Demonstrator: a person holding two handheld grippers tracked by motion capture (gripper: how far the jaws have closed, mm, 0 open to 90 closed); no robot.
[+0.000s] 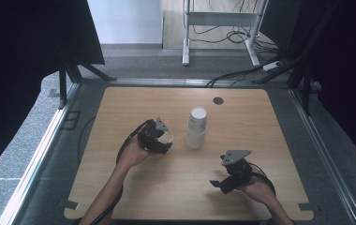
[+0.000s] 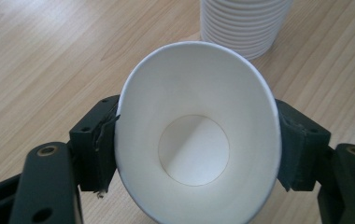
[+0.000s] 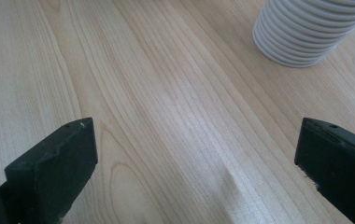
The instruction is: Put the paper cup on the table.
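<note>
A single white paper cup [image 2: 199, 135] is squeezed oval between the left gripper [image 1: 159, 137] jaws; crushing or slipping is risked. The stack of white paper cups [image 1: 196, 128] just beyond could be toppled. The right gripper [image 1: 225, 180] is held wide, empty.

Wooden table [image 1: 134, 187], round grommet hole [image 1: 218, 101], grey carpet floor [image 1: 134, 58], white desk frame [image 1: 213, 18]

Your light wooden table [image 1: 134, 187] carries a stack of white paper cups [image 1: 196, 128] near its centre.
</note>
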